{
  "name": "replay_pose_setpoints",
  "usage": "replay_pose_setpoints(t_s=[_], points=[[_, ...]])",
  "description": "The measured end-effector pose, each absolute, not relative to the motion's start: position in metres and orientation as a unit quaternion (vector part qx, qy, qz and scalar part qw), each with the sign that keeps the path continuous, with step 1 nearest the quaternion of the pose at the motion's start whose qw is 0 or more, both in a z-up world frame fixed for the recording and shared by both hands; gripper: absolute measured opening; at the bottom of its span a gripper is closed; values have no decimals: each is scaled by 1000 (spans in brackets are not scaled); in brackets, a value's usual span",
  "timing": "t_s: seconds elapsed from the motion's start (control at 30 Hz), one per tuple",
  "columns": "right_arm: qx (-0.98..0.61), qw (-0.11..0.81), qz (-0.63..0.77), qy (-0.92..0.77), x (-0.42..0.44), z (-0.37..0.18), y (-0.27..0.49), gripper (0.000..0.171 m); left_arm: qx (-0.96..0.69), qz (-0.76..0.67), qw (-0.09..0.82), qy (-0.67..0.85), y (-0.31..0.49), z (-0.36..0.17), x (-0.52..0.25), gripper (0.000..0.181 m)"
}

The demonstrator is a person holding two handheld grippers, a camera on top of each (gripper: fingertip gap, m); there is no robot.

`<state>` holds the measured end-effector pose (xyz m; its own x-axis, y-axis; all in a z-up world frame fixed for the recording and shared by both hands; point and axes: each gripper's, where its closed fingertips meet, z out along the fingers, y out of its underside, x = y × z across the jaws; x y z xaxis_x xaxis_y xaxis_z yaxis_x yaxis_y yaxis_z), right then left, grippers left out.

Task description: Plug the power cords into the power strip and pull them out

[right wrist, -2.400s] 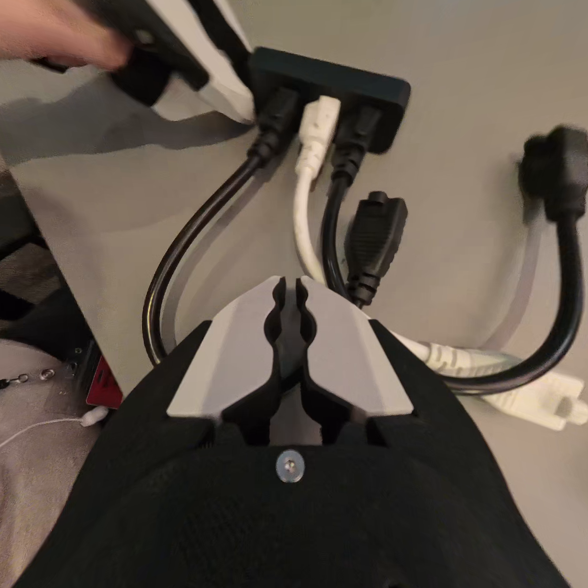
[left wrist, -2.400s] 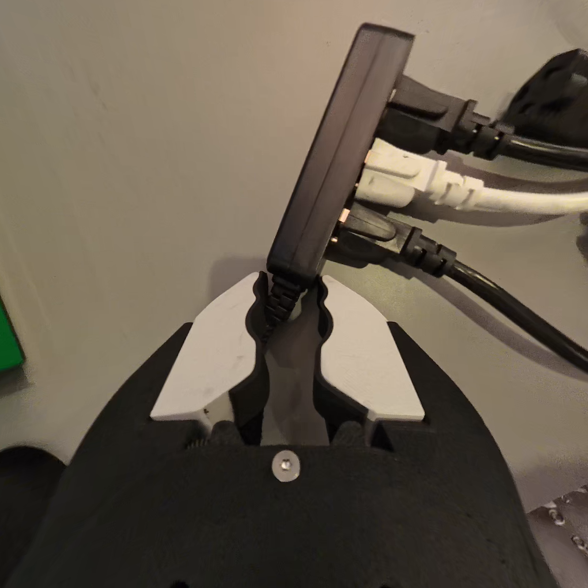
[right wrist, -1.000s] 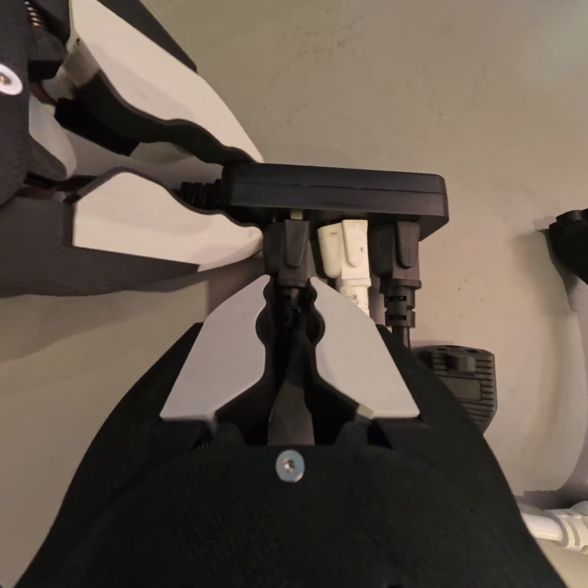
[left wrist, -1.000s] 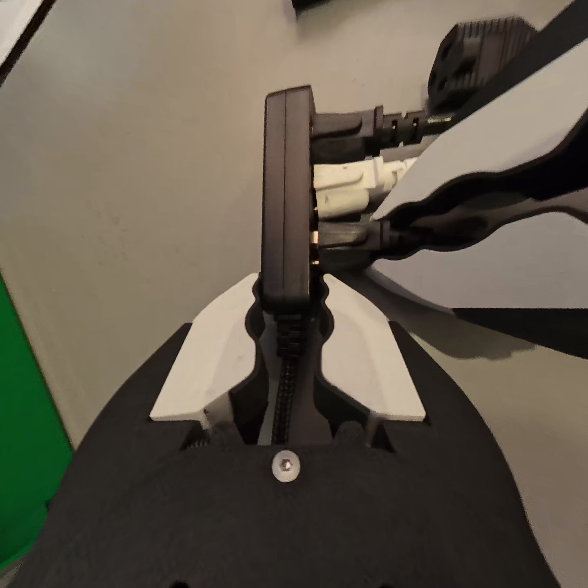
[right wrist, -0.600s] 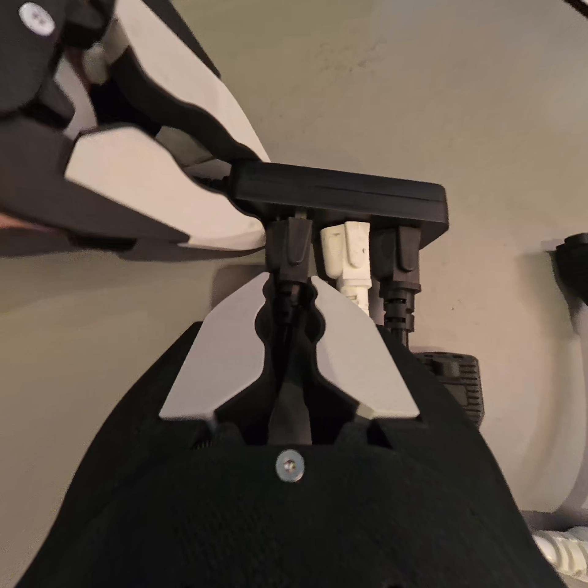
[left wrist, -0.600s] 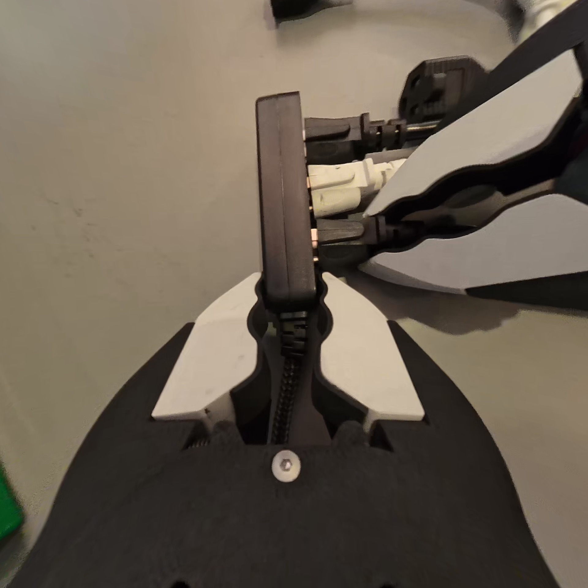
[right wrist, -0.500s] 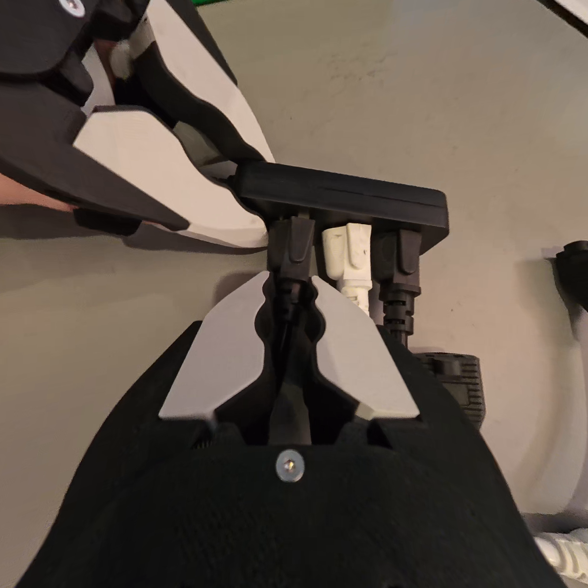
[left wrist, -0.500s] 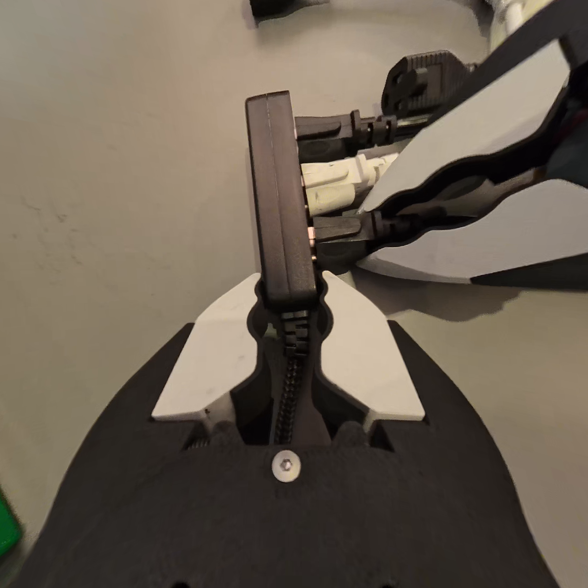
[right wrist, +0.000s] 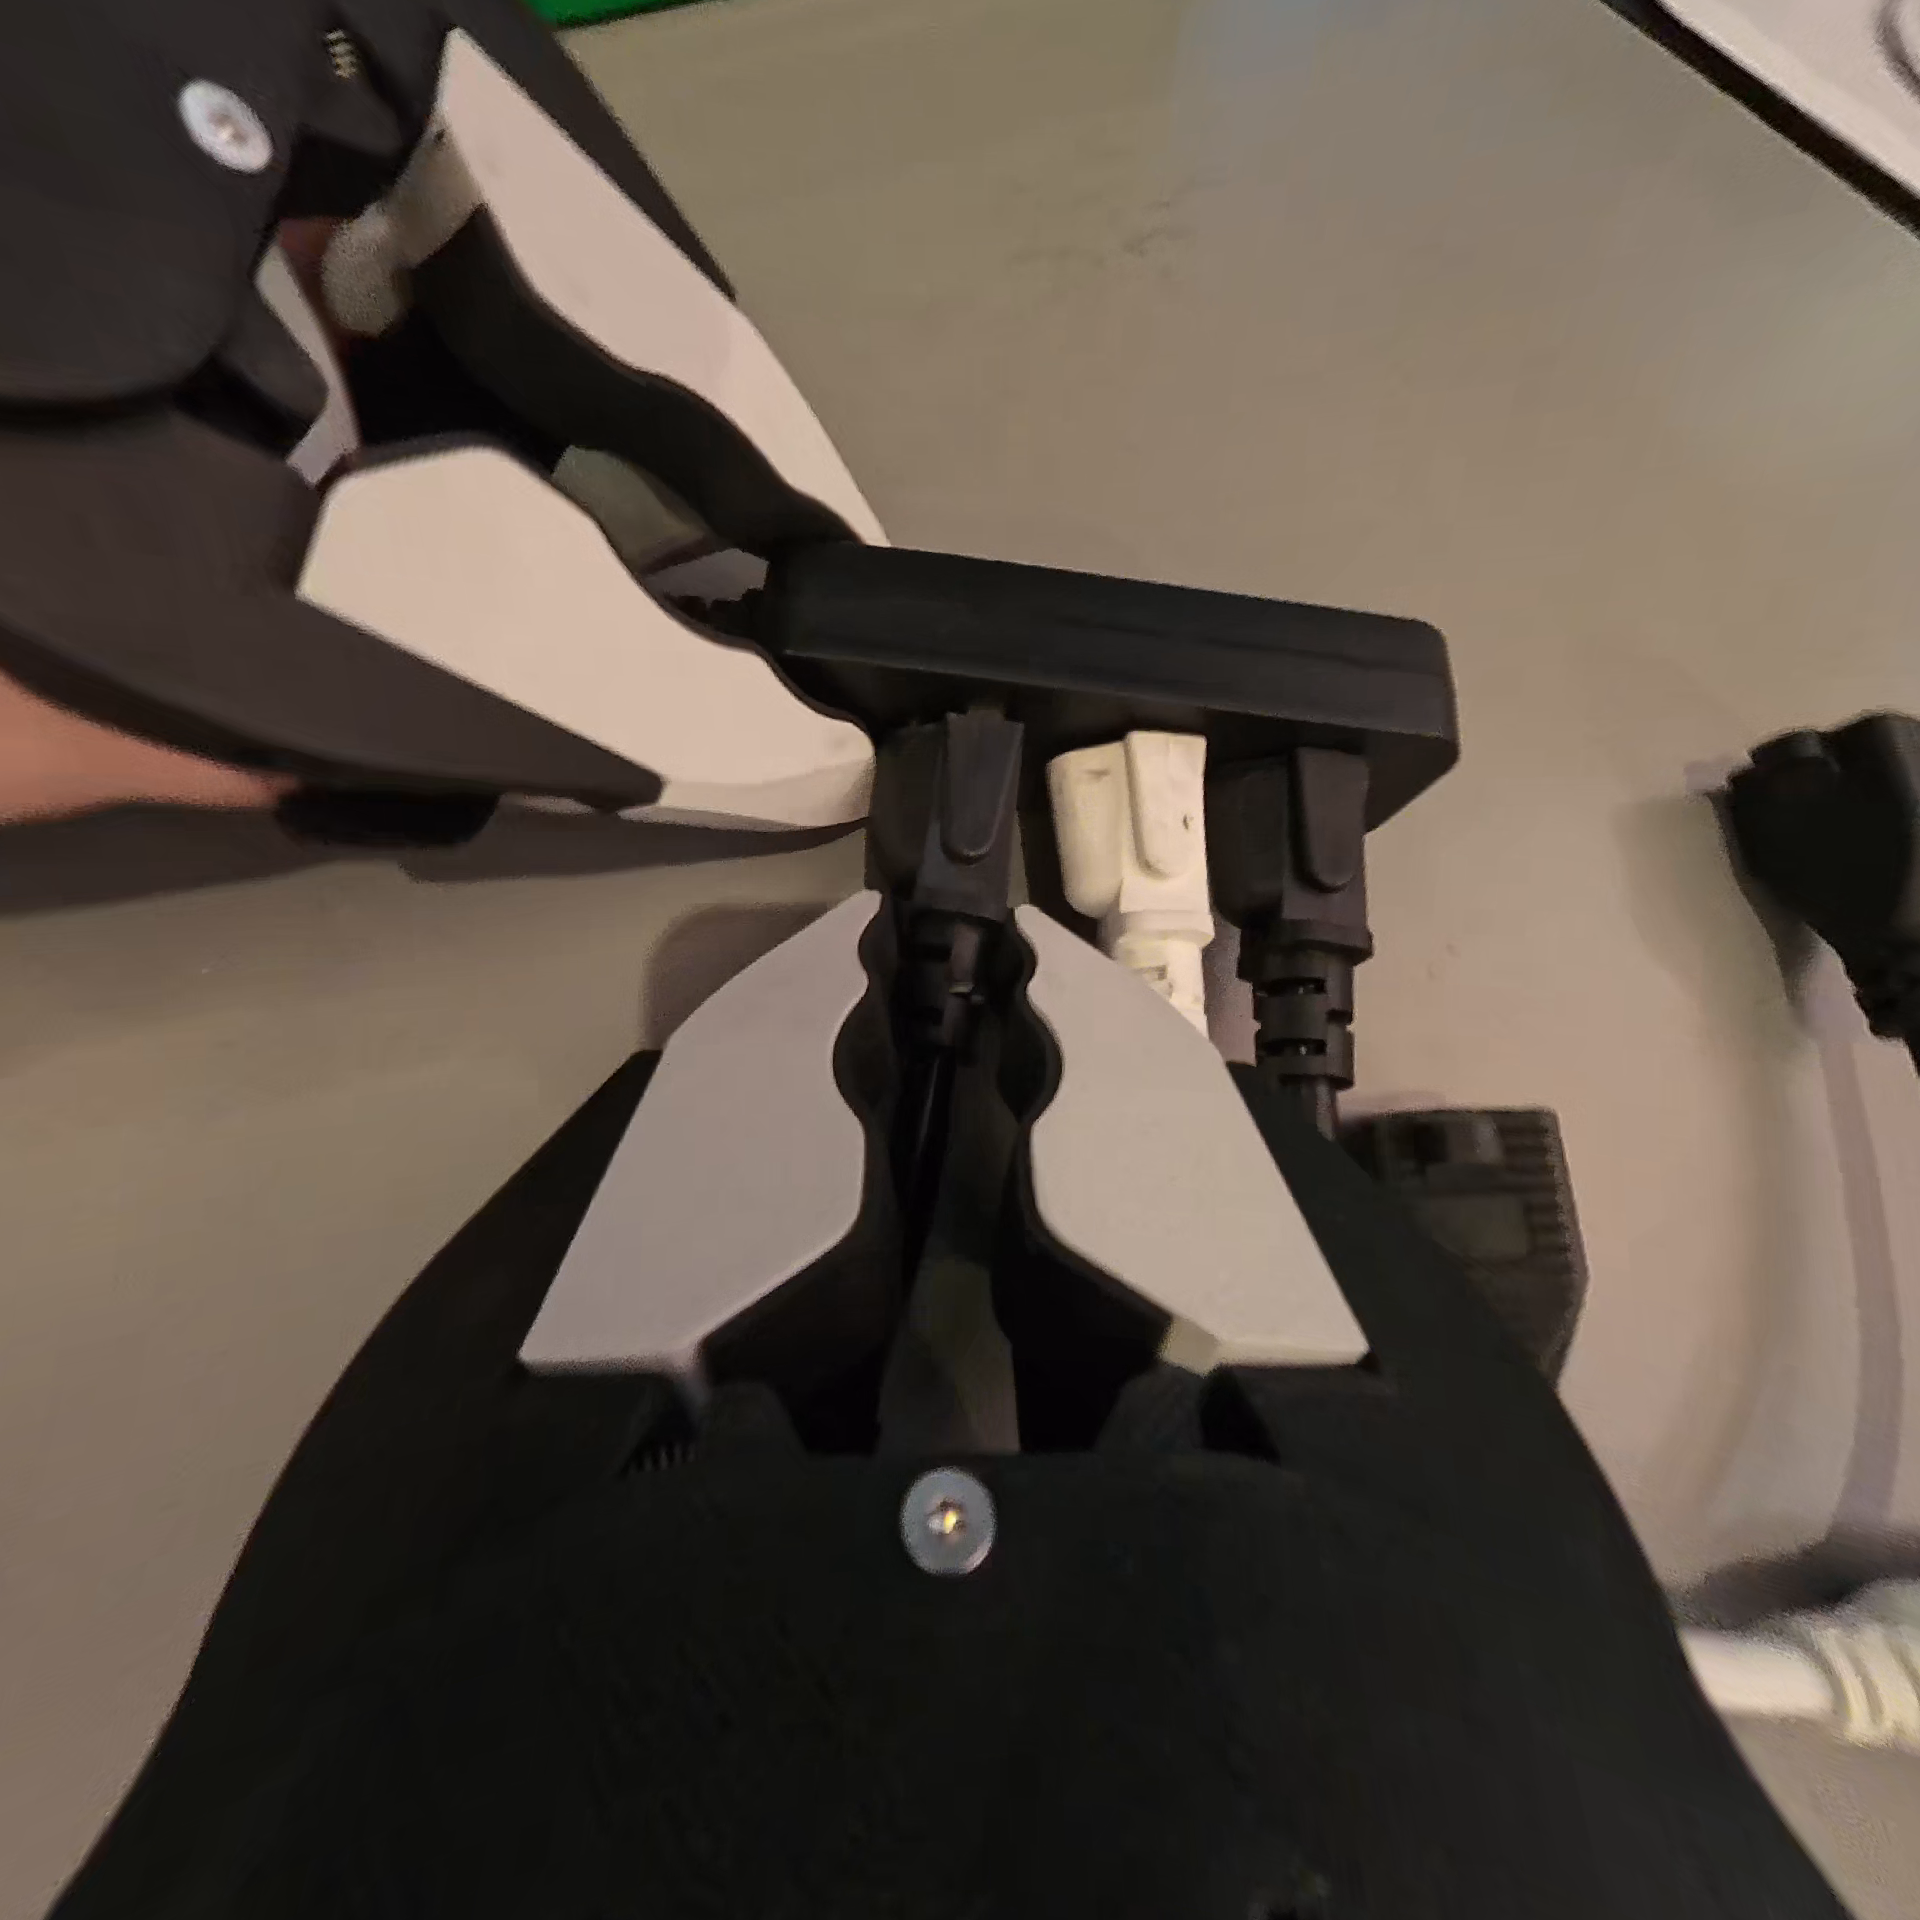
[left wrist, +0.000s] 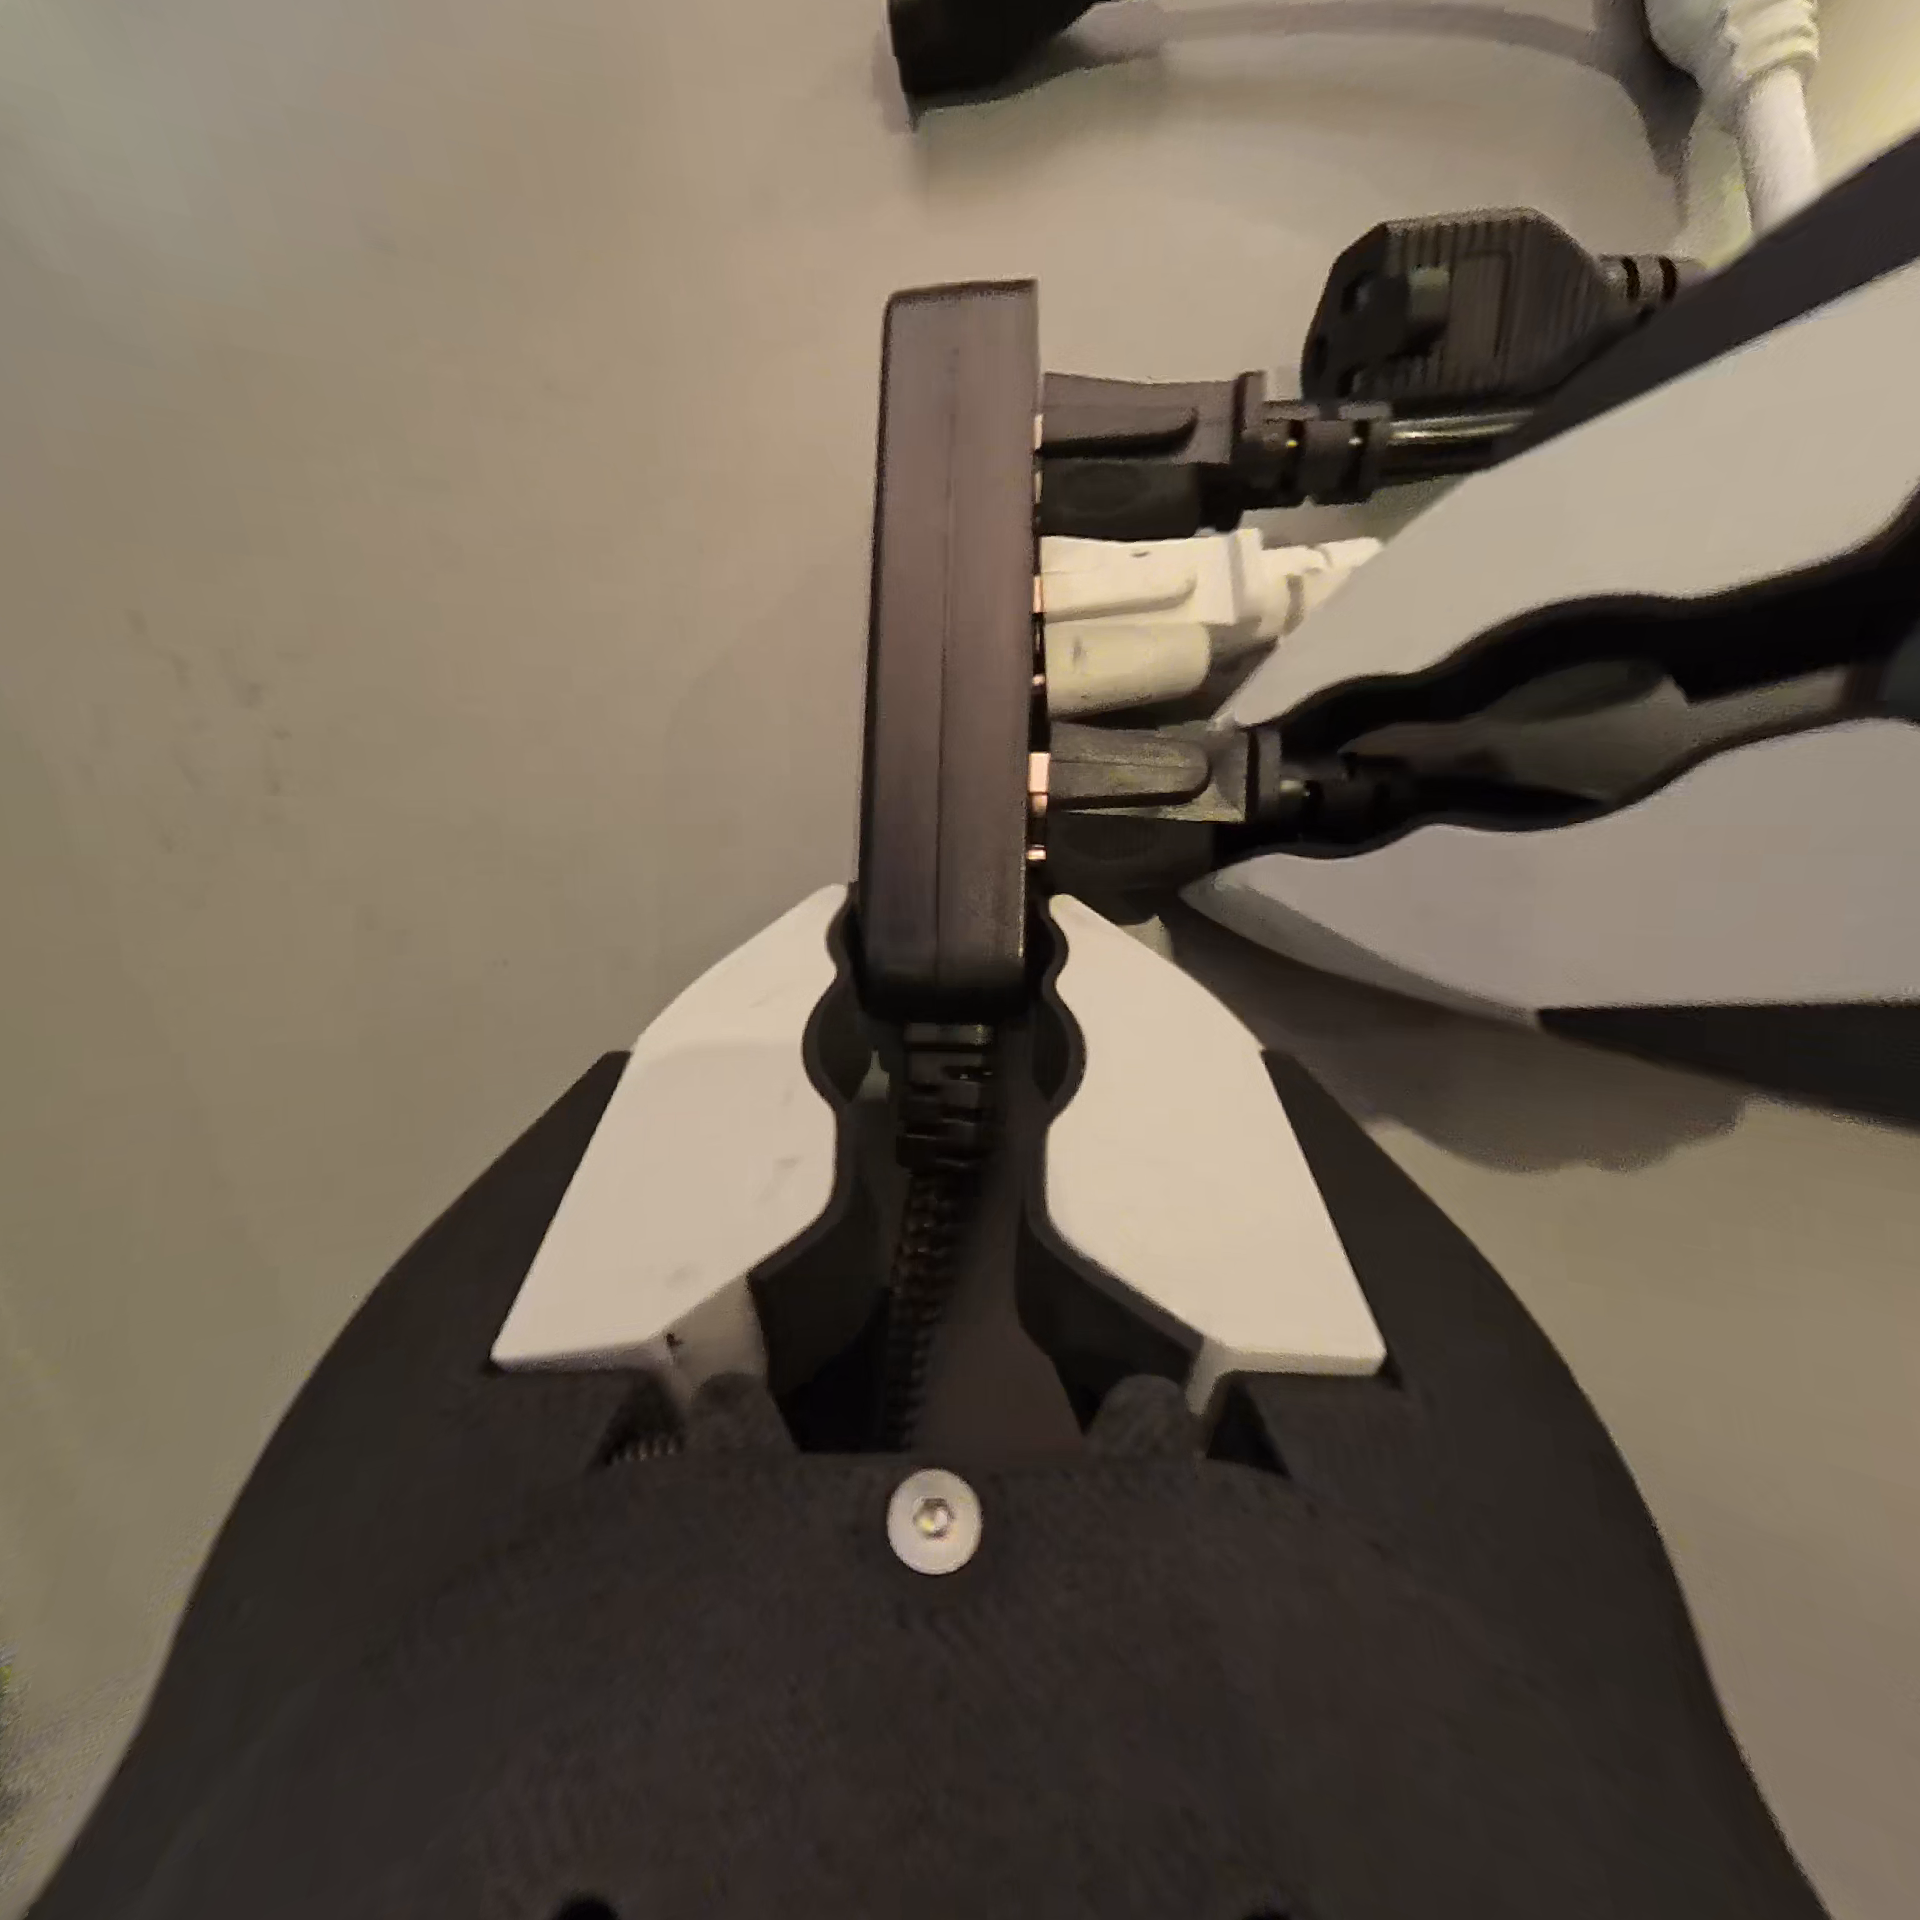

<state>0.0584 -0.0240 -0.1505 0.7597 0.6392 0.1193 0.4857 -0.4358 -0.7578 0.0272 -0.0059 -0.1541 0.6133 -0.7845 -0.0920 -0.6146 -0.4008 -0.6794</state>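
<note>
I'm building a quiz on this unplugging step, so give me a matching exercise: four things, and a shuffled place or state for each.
1. power strip
2. white plug
3. nearest black plug
4. loose black connector

a. lying unplugged on the table
b. clamped at its cord end by the left gripper
c. in the middle socket
d. its strain relief pinched by the right gripper

Pairs: 1-b, 2-c, 3-d, 4-a

A: Free room, left wrist view?
B: Bare table [left wrist: 364, 623] from 9 to 12 o'clock of the power strip [left wrist: 951, 623].
A: Obstacles?
B: At 3 o'clock: three plugs side by side, the white plug [left wrist: 1132, 634] in the middle, right gripper [left wrist: 1231, 790] clamped on the nearest. At 1 o'clock: a loose black connector [left wrist: 1455, 301] and white cable [left wrist: 1049, 135].
</note>
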Motion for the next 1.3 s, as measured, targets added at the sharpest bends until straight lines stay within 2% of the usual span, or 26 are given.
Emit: replay_pose_setpoints(t_s=[0.1, 0.27, 0.4, 0.5, 0.6, 0.77, 0.9, 0.93, 1.0, 1.3], points=[[-852, 414, 82, -308, 62, -151, -30, 18, -828, -121, 372, 401, -12, -153, 32, 28], [-819, 420, 105, -377, 69, -145, -37, 19, -814, -139, 374, 423, -26, -148, 37, 27], [-768, 465, 28, -440, 78, -124, -33, 19, -791, -267, 400, 377, -34, -101, 39, 30], [-734, 497, -18, -463, 87, -111, -30, 19, -782, -312, 425, 332, -21, -65, 24, 54], [-701, 526, -65, -476, 93, -101, -26, 19, -777, -375, 399, 310, -13, -50, 32, 63], [-675, 556, -62, -481, 92, -98, -27, 19, -770, -418, 351, 331, 12, -44, 62, 64], [-658, 574, -58, -484, 92, -97, -29, 19, -770, -476, 226, 360, 14, -62, 89, 72], [-657, 575, -56, -484, 91, -97, -29, 19, -759, -508, 180, 366, 6, -64, 96, 68], [-658, 574, -52, -485, 92, -100, -28, 19, -744, -539, 108, 380, -6, -74, 104, 47], [-690, 538, 13, -484, 90, -110, -32, 29, -734, -553, 136, 370, -2, -78, 106, 46]])
